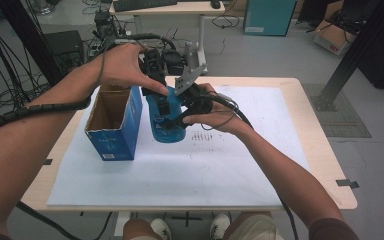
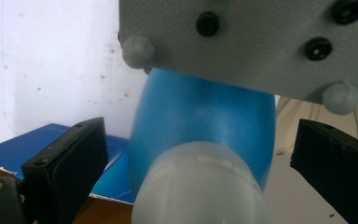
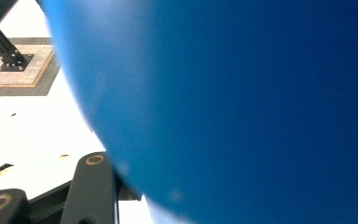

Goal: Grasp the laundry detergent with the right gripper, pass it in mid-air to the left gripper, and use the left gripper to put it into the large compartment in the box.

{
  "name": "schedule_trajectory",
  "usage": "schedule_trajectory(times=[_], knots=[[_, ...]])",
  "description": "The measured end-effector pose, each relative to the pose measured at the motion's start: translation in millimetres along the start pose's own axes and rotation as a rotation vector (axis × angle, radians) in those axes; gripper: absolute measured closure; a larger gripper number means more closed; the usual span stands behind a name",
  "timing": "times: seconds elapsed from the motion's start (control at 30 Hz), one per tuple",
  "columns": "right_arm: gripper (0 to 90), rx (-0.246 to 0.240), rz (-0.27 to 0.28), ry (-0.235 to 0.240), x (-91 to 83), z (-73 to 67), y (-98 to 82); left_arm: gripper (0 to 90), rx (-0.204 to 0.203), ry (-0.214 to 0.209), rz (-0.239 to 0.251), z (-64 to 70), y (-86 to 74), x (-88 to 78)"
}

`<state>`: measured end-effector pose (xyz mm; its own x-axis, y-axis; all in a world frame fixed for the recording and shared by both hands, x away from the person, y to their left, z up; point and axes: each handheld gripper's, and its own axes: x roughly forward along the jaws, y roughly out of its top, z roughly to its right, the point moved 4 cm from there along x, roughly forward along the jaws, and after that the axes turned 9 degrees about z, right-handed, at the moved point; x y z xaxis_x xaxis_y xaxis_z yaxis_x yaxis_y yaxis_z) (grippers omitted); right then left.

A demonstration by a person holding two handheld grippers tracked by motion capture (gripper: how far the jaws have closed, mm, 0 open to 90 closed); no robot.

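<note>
A white sheet [image 1: 240, 165] is spread over the table [image 1: 315, 125]. An open blue carton [image 1: 114, 122] stands at its left. Just beside it, a blue bottle [image 1: 164, 120] is clamped by the right gripper [image 1: 176, 116]. The left gripper [image 2: 200, 154] is held open around its pale cap [image 2: 200, 186], untouched.
</note>
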<state>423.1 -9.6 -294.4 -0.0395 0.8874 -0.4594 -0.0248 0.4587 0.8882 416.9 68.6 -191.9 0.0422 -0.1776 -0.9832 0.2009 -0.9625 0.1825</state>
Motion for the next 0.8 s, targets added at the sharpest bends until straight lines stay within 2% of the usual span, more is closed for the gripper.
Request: schedule_trajectory(times=[0.07,0.1,0.47,0.53,0.57,0.63,0.8], knots=[[43.8,-0.007,0.011,-0.006,-0.4,0.1,0.5,4.2,0.003,-0.006,-0.003,0.1,0.1,1.0],[43.8,0.010,0.012,-0.010,-0.5,-1.2,1.1,4.3,0.003,-0.006,-0.003,0.1,0.1,1.0],[43.8,0.008,0.005,-0.006,-0.1,-1.7,1.5,4.2,0.004,-0.010,-0.006,1.0,-0.8,2.5],[43.8,0.005,0.000,0.000,-0.3,-1.9,1.5,4.3,0.003,0.003,0.001,1.1,-1.1,4.0],[43.7,-0.063,0.021,0.002,1.0,3.9,1.1,4.3,-0.088,-0.012,0.063,8.1,0.4,8.5],[43.7,-0.076,0.026,0.005,1.1,4.3,1.3,4.4,-0.073,0.000,0.048,6.3,-0.1,9.6],[43.8,-0.077,0.026,0.003,0.2,4.8,1.1,4.4,-0.076,-0.007,0.051,7.2,0.9,9.3]])
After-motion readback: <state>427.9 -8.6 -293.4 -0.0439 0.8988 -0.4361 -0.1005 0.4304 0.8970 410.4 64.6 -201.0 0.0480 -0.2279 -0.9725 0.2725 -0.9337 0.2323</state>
